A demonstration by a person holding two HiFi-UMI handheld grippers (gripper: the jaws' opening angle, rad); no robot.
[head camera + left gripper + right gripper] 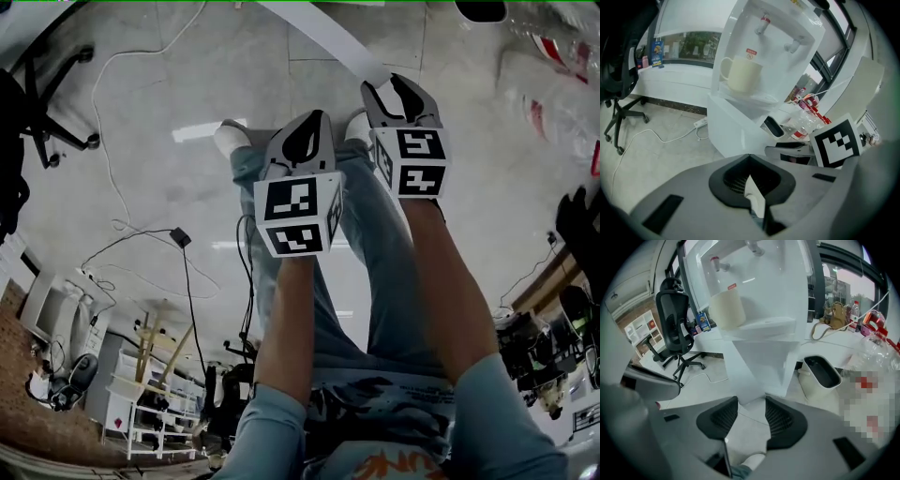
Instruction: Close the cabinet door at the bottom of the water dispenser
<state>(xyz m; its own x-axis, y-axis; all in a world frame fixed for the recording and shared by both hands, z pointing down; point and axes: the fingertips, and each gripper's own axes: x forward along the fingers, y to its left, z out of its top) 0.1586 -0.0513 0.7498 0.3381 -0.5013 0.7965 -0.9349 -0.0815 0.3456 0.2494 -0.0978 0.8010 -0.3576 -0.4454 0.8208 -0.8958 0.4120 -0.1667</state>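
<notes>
Right gripper view | right gripper wide open, empty, short of water dispenser | left gripper closed, empty | risk: hard shove rocks dispenser, tipping its mug

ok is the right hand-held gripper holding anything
No, the right hand-held gripper has its jaws apart, with only floor showing between them.

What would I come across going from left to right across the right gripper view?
black office chair → cream mug → white bin → clear plastic bottles
</notes>
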